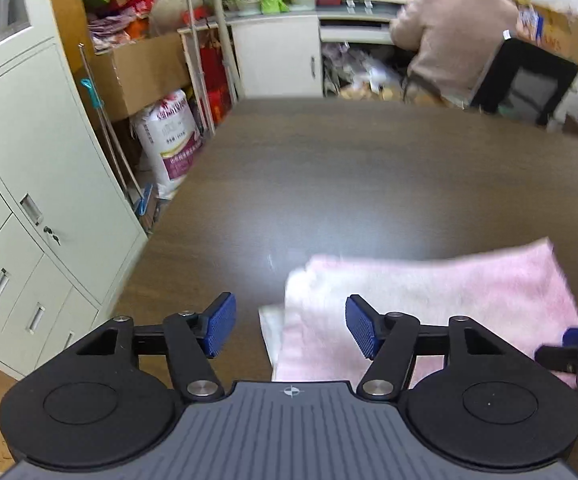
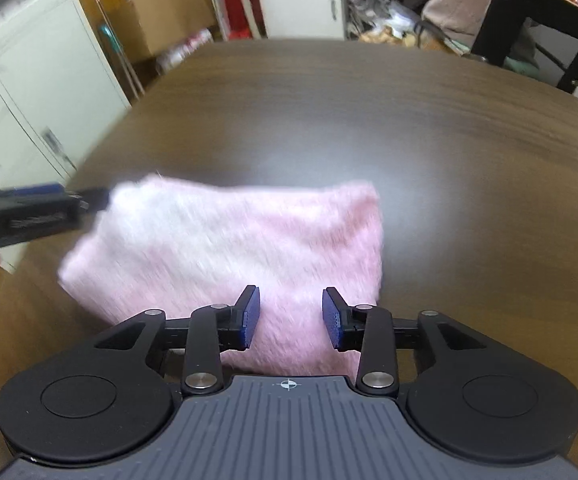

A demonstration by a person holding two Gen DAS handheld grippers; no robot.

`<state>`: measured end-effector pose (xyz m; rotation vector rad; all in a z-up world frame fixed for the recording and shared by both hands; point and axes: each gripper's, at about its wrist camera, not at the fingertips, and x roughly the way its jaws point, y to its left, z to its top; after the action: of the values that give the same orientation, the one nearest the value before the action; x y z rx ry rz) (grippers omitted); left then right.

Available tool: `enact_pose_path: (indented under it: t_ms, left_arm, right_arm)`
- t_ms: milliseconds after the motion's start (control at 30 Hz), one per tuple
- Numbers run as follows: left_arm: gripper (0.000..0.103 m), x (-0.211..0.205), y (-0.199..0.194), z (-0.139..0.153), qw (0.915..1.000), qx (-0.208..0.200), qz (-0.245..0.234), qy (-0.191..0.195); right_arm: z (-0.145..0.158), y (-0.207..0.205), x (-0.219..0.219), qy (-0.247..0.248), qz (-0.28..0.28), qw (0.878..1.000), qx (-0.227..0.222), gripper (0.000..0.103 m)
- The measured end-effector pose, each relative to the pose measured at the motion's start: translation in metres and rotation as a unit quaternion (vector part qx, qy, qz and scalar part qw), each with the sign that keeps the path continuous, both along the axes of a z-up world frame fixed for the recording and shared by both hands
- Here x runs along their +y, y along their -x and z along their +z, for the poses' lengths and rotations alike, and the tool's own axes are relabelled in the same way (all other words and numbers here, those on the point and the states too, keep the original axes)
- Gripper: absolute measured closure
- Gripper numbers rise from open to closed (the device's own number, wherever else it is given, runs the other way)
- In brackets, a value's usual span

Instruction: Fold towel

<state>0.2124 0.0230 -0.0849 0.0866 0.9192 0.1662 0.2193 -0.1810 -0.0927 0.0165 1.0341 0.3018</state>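
A pink towel (image 1: 429, 304) lies folded on the dark wooden table (image 1: 349, 168), with a white underlayer showing at its left edge. My left gripper (image 1: 291, 330) is open and empty, over the towel's near left corner. The towel also shows in the right wrist view (image 2: 229, 248). My right gripper (image 2: 291, 318) is open and empty above the towel's near right part. The left gripper (image 2: 29, 210) shows from the side at the towel's left edge, and the right gripper (image 1: 577, 354) shows at the right edge of the left wrist view.
White metal cabinets (image 1: 29, 184) stand left of the table. Boxes, a sack (image 1: 169, 140) and clutter lie beyond the table's far left corner. A person in a beige sweater (image 1: 453, 28) sits on a black chair (image 1: 529, 80) past the far edge.
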Motion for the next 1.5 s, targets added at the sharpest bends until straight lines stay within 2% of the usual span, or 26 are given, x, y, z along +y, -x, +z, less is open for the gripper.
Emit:
enact_pose_path:
  t_ms: [67,167,200,267,333,367,433,500,567,667,800,933,1267,1500]
  left_arm:
    - [0.037,0.001,-0.004,-0.01,0.9998,0.019,0.003,-0.008]
    - [0.038,0.003,-0.003,-0.003,0.9998,0.016,0.007,-0.004]
    - [0.037,0.003,-0.001,0.003,0.9998,0.016,0.008,-0.004]
    - [0.031,0.004,0.007,0.017,0.9998,0.015,0.009,-0.002]
    - [0.025,0.006,0.019,0.03,0.9993,0.03,0.013,0.019]
    - [0.025,0.006,0.023,0.033,0.9988,0.037,0.013,0.028]
    - [0.025,0.007,0.039,0.042,0.9971,0.056,0.01,0.05]
    - [0.025,0.007,0.052,0.05,0.9962,0.067,0.007,0.056]
    - [0.025,0.003,0.072,0.058,0.9964,0.069,0.003,0.05]
    - [0.025,-0.004,0.097,0.068,0.9969,0.07,-0.007,0.035]
    - [0.025,-0.006,0.121,0.081,0.9966,0.068,-0.012,0.043]
    - [0.024,-0.006,0.143,0.095,0.9974,0.05,-0.016,0.049]
    - [0.023,-0.004,0.165,0.11,0.9978,0.026,-0.021,0.056]
    - [0.019,-0.01,0.172,0.117,0.9988,0.005,-0.022,0.042]
  right_arm:
    - [0.0,0.003,-0.001,0.002,-0.011,1.0,0.002,0.066]
    - [0.013,0.013,0.0,0.007,-0.023,1.0,-0.005,0.065]
    - [0.017,0.016,0.001,0.009,-0.027,1.0,-0.008,0.061]
    - [0.026,0.023,0.001,0.012,-0.036,0.999,-0.012,0.048]
    - [0.034,0.03,0.002,0.016,-0.044,0.999,-0.017,0.03]
    - [0.038,0.033,0.002,0.017,-0.048,0.999,-0.019,0.026]
    - [0.047,0.04,0.003,0.021,-0.056,0.998,-0.024,0.012]
    - [0.055,0.047,0.003,0.025,-0.064,0.997,-0.029,0.007]
    - [0.065,0.063,0.01,0.048,-0.071,0.996,-0.024,0.006]
    - [0.075,0.081,0.015,0.054,-0.083,0.995,-0.008,0.002]
    - [0.087,0.112,0.018,0.047,-0.101,0.994,0.003,0.001]
    - [0.097,0.139,0.021,0.052,-0.106,0.993,-0.01,0.001]
    - [0.115,0.171,0.033,0.071,-0.119,0.99,-0.032,0.0]
    - [0.121,0.181,0.041,0.089,-0.117,0.988,-0.042,0.0]
